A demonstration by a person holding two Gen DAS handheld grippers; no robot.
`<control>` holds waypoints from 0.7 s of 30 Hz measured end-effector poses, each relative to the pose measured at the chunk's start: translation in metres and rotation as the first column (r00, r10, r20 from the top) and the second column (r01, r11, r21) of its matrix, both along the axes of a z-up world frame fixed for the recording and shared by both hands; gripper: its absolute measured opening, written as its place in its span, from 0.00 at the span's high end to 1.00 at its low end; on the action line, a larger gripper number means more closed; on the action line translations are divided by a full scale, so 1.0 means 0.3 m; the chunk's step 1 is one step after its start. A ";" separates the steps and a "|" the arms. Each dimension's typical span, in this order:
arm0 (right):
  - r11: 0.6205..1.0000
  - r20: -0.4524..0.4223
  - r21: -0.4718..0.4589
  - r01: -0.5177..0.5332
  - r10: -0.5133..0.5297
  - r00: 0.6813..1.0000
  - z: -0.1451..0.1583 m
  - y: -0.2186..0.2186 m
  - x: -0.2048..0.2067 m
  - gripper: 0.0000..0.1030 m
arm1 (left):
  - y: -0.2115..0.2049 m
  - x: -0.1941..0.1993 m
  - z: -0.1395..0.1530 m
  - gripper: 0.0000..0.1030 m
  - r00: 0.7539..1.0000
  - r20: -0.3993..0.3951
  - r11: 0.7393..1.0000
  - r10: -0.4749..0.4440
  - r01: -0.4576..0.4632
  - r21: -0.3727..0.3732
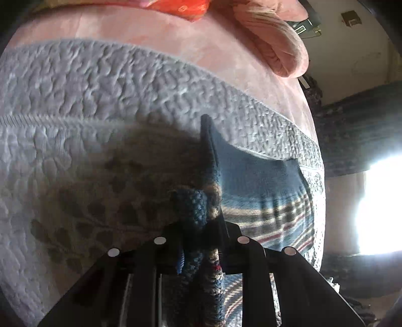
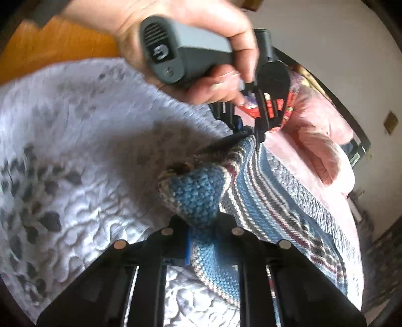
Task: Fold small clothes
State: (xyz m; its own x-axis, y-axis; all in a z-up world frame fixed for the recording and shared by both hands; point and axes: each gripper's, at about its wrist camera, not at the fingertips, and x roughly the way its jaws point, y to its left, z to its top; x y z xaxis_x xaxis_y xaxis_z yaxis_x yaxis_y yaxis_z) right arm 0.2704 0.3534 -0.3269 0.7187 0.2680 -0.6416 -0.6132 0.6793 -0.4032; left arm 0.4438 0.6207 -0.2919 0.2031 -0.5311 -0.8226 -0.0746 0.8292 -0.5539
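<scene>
Pretty clearly someone's bedroom at home. Everything sits on a bed (image 1: 226, 65) with a pink fleecy sheet, and a quilted grey bedspread (image 1: 105, 90) with a leafy stitched pattern is laid over it. A rolled pink blanket (image 1: 273, 47) and something red and patterned (image 1: 181, 8) sit up by the head end, next to a wooden headboard (image 2: 57, 42). Plain pale walls (image 2: 326, 50), and bright daylight from a window (image 1: 379, 206) off to one side.

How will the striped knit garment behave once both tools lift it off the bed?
Probably floppy: the striped knit garment bunches where the right tool pinches it and sags between both tools. Likely light. Its coarse knit should resist slipping.
</scene>
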 end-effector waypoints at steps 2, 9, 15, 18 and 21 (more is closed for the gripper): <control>0.999 -0.006 0.044 0.019 -0.019 1.000 0.055 -0.031 0.019 0.89 | -0.038 0.011 0.059 0.80 1.000 0.013 1.000 -0.014 0.013 0.024; 0.985 -0.008 0.157 0.072 -0.071 0.997 0.217 -0.146 0.076 0.89 | -0.125 0.023 0.218 0.81 0.998 0.046 0.997 -0.042 0.039 0.073; 0.971 -0.006 0.213 0.106 -0.107 0.994 0.293 -0.227 0.094 0.90 | -0.198 0.035 0.305 0.81 0.996 0.066 0.993 -0.058 0.051 0.102; 0.964 -0.012 0.237 0.120 -0.120 0.993 0.317 -0.263 0.101 0.90 | -0.245 0.042 0.340 0.81 0.995 0.075 0.991 -0.071 0.062 0.118; 0.957 -0.014 0.257 0.132 -0.133 0.991 0.339 -0.297 0.109 0.90 | -0.282 0.045 0.371 0.81 0.994 0.083 0.990 -0.077 0.067 0.125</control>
State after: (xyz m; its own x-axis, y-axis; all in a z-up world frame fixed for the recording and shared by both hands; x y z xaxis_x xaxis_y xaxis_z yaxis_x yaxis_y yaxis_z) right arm 0.3033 0.2643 -0.2251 0.7607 0.3256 -0.5616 -0.5099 0.8351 -0.2065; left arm 0.4571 0.5363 -0.1806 0.2422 -0.4441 -0.8626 0.0322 0.8923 -0.4503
